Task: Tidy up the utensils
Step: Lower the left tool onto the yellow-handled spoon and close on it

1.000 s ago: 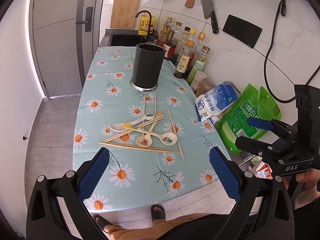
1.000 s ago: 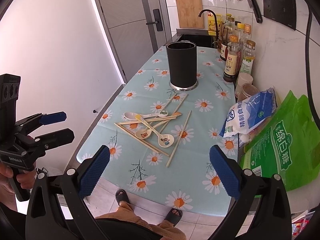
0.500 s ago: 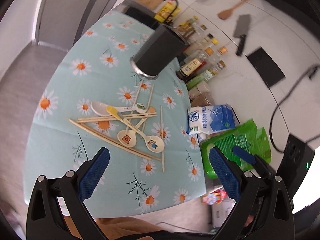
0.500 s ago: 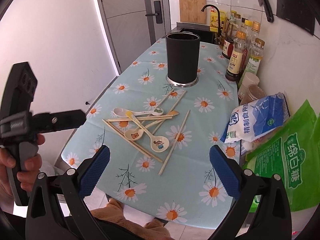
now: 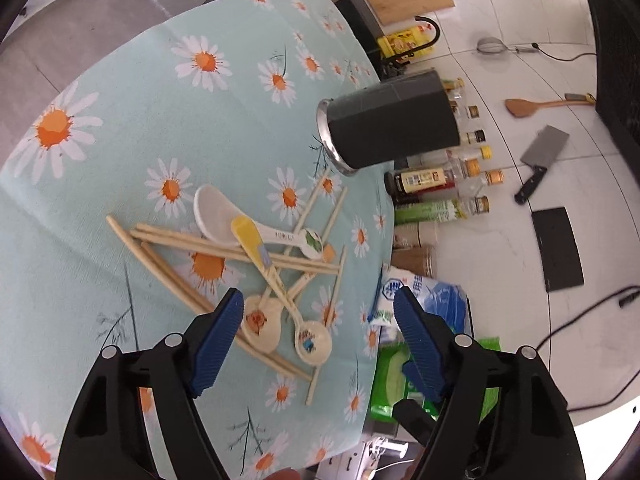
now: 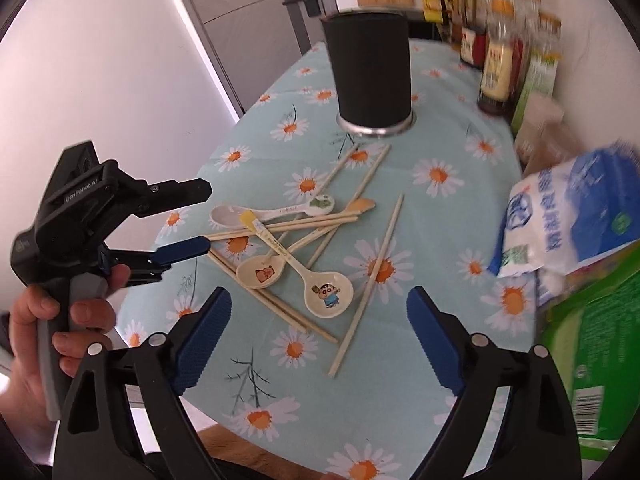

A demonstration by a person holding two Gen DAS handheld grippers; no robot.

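Having dropped closer and tilted, the left gripper [image 5: 318, 322] and right gripper [image 6: 318, 322], jaws closing on nothing, hover above the spoons [image 6: 326, 290] and chopsticks [image 6: 370, 276] heaped on the bench [image 6: 420, 344] near the black holder [image 6: 370, 68].

Daisy tablecloth [image 6: 448, 128], sauce bottles [image 6: 500, 68], sugar bag [image 6: 576, 220], cleaver [image 5: 538, 160]

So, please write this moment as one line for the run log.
phase: approach | left gripper: closing, nothing between pads | right gripper: closing, nothing between pads | spoons and chopsticks: piled on tablecloth | black holder: upright, no utensil showing above rim
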